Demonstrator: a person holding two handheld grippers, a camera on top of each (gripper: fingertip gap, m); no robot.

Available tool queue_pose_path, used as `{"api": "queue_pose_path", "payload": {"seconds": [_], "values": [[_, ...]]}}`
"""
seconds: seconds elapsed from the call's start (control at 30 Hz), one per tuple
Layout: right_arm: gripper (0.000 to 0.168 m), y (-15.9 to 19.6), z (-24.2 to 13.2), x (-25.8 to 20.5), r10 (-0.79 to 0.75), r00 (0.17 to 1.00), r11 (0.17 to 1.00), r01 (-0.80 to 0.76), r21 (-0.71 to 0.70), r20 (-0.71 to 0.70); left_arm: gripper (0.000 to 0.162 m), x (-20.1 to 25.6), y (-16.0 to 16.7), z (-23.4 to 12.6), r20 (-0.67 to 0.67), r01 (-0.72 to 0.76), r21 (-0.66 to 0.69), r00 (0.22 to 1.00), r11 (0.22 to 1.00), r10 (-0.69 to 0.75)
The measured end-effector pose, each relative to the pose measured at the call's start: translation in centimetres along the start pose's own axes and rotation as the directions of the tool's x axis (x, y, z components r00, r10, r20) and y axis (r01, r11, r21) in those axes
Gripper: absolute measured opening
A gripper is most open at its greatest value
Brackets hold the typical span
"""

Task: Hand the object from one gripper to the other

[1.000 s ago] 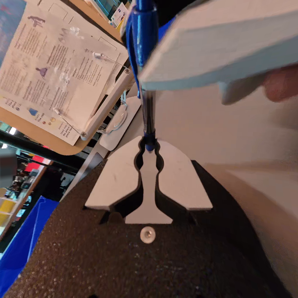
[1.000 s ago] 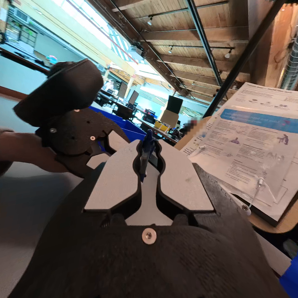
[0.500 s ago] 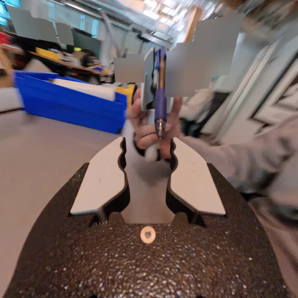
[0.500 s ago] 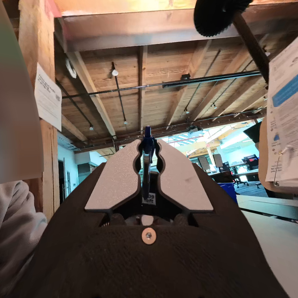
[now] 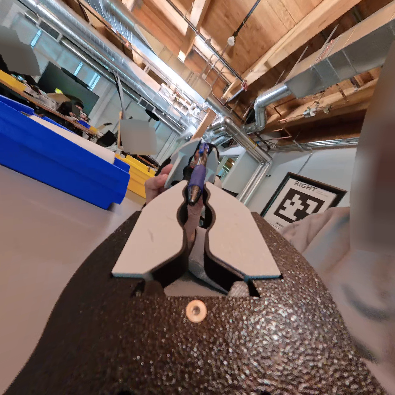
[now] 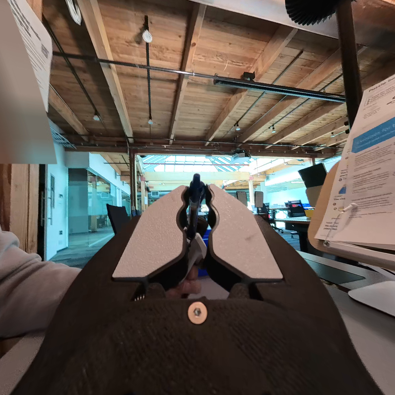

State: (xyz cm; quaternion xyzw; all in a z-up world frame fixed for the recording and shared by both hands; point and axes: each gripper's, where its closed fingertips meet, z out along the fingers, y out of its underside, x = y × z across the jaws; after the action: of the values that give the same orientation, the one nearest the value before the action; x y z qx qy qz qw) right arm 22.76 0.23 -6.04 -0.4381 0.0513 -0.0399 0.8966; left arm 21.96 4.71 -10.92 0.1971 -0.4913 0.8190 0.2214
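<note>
The pen (image 5: pixel 196 181) is taken as the landmark: a blue-gripped pen with a metal tip, held in the air above the grey counter (image 5: pixel 42 245) and tilted, its tip pointed toward the left wrist camera. Its upper barrel is clamped between the pale fingers of the right claw (image 5: pixel 195 162), seen farther off in the left wrist view with a hand (image 5: pixel 155 186) wrapped round its handle just left of the pen. The tip end of the pen lies between the tips of the left claw (image 5: pixel 195 193), whose fingers are drawn nearly together around it; whether they actually press on the pen cannot be told. In the right wrist view the right claw (image 6: pixel 197 189) is closed on the pen (image 6: pixel 195 192), whose dark blue cap end sticks up just past the fingertips, while the barrel runs down the narrow gap toward a pale finger of the left claw (image 6: pixel 197 248) below it. To the left of the pen, on the counter, a blue bin (image 5: pixel 59 158) is seen, with a yellow bin (image 5: pixel 139 177) between it and the pen. To the right of the pen a framed black-and-white marker board (image 5: pixel 299 203) is propped.
</note>
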Motion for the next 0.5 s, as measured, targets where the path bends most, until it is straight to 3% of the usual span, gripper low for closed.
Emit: {"api": "queue_pose_path", "payload": {"seconds": [0.23, 0.3, 0.5], "values": [[0.014, 1.0, 0.0, 0.5, -0.048, 0.999, 0.996, 0.046, -0.075, -0.024, 0.012, -0.9, -0.8, -0.8, 0.111, -0.135, 0.018, 0.985, 0.991, 0.133], [0.014, 1.3, 0.0, 0.5, -0.057, 0.998, 0.995, 0.054, -0.085, -0.025, 0.020, -0.9, -1.1, -0.8, 0.107, -0.111, 0.038, 0.989, 0.993, 0.106], [0.014, 1.5, -0.1, 0.6, -0.039, 0.999, 0.994, 0.036, -0.099, -0.021, 0.017, -1.1, -2.0, -1.4, 0.109, -0.073, 0.092, 0.992, 0.993, 0.063]]}}
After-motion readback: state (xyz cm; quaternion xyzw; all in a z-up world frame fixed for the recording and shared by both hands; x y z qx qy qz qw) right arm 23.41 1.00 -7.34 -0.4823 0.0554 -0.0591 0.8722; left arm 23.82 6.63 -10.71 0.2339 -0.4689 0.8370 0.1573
